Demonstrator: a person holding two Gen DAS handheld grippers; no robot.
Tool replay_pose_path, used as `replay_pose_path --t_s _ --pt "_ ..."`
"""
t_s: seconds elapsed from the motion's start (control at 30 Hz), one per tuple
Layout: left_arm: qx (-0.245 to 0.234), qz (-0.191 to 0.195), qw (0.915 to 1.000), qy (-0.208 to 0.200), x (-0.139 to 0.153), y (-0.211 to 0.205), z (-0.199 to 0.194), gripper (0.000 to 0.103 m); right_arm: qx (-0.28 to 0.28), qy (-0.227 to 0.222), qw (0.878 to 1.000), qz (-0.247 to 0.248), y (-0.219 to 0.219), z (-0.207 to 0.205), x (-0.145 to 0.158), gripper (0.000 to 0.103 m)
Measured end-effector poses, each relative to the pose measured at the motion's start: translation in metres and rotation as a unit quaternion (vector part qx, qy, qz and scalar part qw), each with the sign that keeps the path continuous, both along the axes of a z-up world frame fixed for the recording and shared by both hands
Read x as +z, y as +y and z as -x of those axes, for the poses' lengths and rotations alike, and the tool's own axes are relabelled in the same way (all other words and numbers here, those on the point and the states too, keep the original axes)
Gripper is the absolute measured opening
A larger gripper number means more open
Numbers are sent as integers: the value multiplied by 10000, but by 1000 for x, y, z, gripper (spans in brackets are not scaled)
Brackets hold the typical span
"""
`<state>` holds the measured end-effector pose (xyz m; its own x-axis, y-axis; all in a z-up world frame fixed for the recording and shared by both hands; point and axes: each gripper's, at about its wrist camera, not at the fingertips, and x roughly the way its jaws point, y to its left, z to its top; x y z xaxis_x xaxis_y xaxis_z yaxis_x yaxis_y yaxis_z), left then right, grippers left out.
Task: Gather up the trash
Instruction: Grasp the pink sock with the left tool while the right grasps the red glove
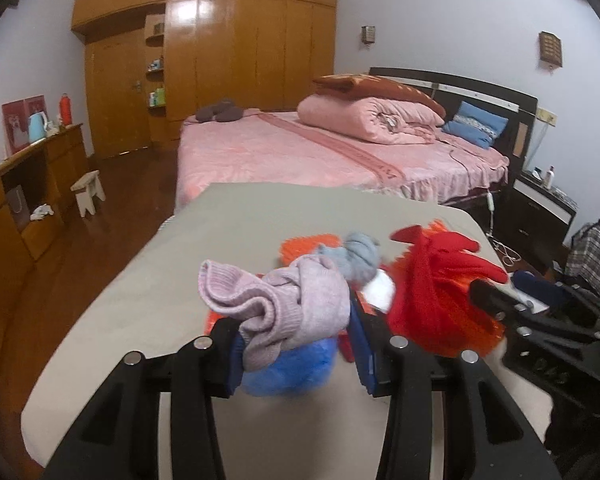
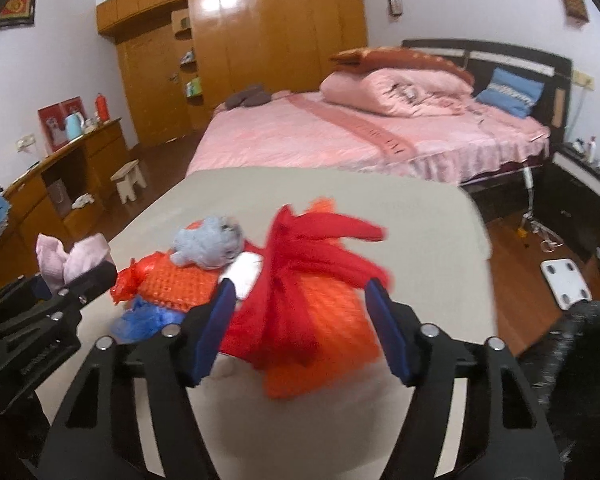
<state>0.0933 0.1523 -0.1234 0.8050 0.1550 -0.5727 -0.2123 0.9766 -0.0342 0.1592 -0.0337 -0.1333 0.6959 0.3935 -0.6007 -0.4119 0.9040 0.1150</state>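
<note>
A heap of trash lies on the beige table (image 2: 340, 196): a red cloth (image 2: 300, 248), orange netting (image 2: 180, 284), a grey rag (image 2: 208, 246), blue plastic (image 2: 140, 324) and something white (image 2: 246, 272). My left gripper (image 1: 296, 332) is shut on a pink knitted cloth (image 1: 284, 300), which hangs over its left pad above the blue plastic. In the right wrist view that pink cloth (image 2: 68, 260) shows raised at the left. My right gripper (image 2: 300, 292) straddles the red cloth and the netting under it. Its blue pads stand on either side of them without a clear squeeze.
A pink bed (image 1: 300, 152) stands right behind the table, with a wooden wardrobe (image 1: 236, 48) at the far wall. A desk (image 1: 28, 184) and a small stool (image 1: 88, 192) are at the left. A white scale (image 2: 566, 280) lies on the floor at the right.
</note>
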Motion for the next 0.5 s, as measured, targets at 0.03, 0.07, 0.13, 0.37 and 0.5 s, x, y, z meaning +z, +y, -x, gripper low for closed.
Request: replay_pose_path --t_s 0.03,0.07,0.13,0.37,0.5 --pt "30 -9 10000 2 0 3 0 44 39 35 10000 23 6 -3 -3 62" --pt "49 -10 10000 4 0 6 0 44 54 54 10000 52 11 -5 -5 62" --pt "96 1 10000 4 -1 11 1 44 52 150 9998 154 20 -14 -12 62" --pt "173 17 9998 2 -3 21 2 44 308 364 9986 243 32 -28 -22 3" --pt "175 39 9998 -2 -3 23 3 44 467 207 9987 44 26 -19 -3 3"
